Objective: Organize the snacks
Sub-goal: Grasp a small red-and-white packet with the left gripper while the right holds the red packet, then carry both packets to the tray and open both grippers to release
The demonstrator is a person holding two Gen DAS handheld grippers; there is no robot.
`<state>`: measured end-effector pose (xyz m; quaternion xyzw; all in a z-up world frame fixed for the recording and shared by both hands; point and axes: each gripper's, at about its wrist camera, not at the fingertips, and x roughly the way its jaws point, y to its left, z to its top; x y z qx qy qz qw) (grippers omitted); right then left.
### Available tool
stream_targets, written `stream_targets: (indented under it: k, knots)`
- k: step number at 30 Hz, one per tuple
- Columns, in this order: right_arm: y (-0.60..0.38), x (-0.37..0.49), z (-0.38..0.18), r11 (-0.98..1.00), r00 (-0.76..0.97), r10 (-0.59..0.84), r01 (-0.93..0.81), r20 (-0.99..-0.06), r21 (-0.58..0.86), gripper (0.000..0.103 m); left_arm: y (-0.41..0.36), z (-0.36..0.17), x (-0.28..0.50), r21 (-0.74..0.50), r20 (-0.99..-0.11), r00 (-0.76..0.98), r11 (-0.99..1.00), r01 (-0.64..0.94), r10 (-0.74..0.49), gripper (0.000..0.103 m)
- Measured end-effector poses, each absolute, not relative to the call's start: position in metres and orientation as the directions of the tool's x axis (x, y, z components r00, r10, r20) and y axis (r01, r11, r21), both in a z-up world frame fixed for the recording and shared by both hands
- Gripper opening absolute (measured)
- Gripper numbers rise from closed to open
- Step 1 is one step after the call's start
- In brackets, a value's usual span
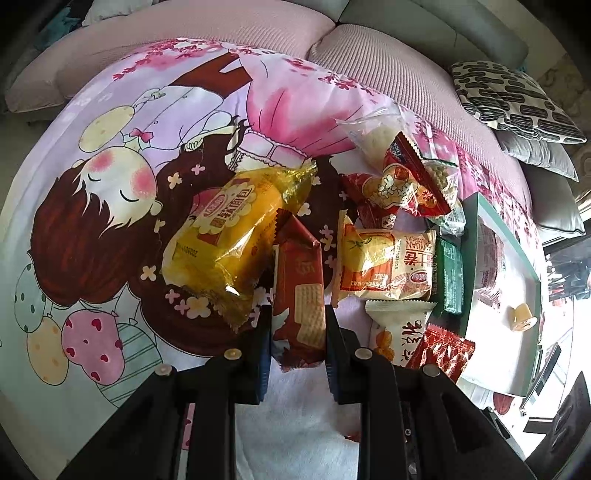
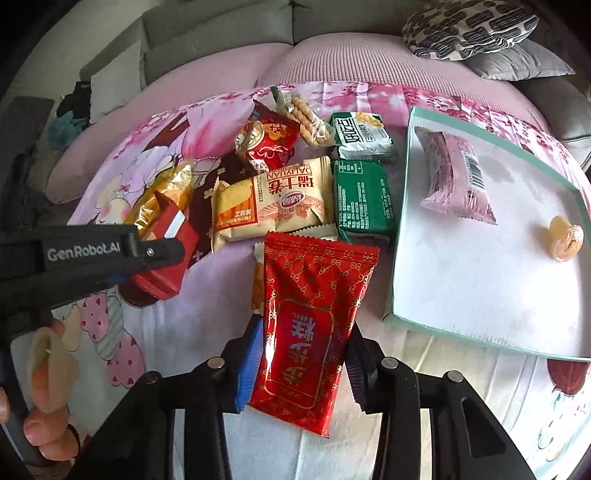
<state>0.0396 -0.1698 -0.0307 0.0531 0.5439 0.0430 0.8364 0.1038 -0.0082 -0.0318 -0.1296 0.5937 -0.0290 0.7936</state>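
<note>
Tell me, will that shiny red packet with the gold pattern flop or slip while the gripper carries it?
The red packet looks thin and flat, so its free ends may droop a little. Its glossy foil probably makes it slippery, though the right gripper squeezes it across the middle. It seems light, so it should likely stay put.

A cartoon-printed pink and lilac bedsheet (image 1: pixel 110 229) covered the pink ribbed sofa cushions (image 1: pixel 369 48). A black-and-white patterned pillow (image 2: pixel 469 29) rested on a grey pillow (image 2: pixel 517 62) beside them.
</note>
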Motion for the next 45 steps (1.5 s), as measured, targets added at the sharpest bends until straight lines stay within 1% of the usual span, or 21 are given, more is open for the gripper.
stream_targets:
  k: [17, 32, 38, 45]
  knots:
    - [-0.183, 0.032, 0.003, 0.979, 0.499, 0.181, -0.011, -0.848, 0.203, 0.043, -0.007, 0.003, 0.093, -0.261, -0.901, 0.377, 0.963, -0.074, -0.215, 0.026]
    - [-0.223, 0.031, 0.011, 0.96, 0.537, 0.19, 0.072, -0.822, 0.27, 0.043, -0.013, 0.027, 0.084, -0.243, -0.874, 0.445, 0.968, -0.059, -0.192, 0.026]
    - [-0.263, 0.026, 0.017, 0.937, 0.572, 0.168, 0.159, -0.803, 0.31, 0.043, -0.038, 0.04, 0.081, -0.255, -0.856, 0.462, 0.967, 0.014, -0.232, 0.026]
    - [-0.342, 0.008, 0.019, 0.872, 0.602, 0.009, 0.386, -0.799, 0.301, 0.043, -0.11, 0.058, 0.078, -0.251, -0.832, 0.454, 0.946, 0.203, -0.318, 0.026]
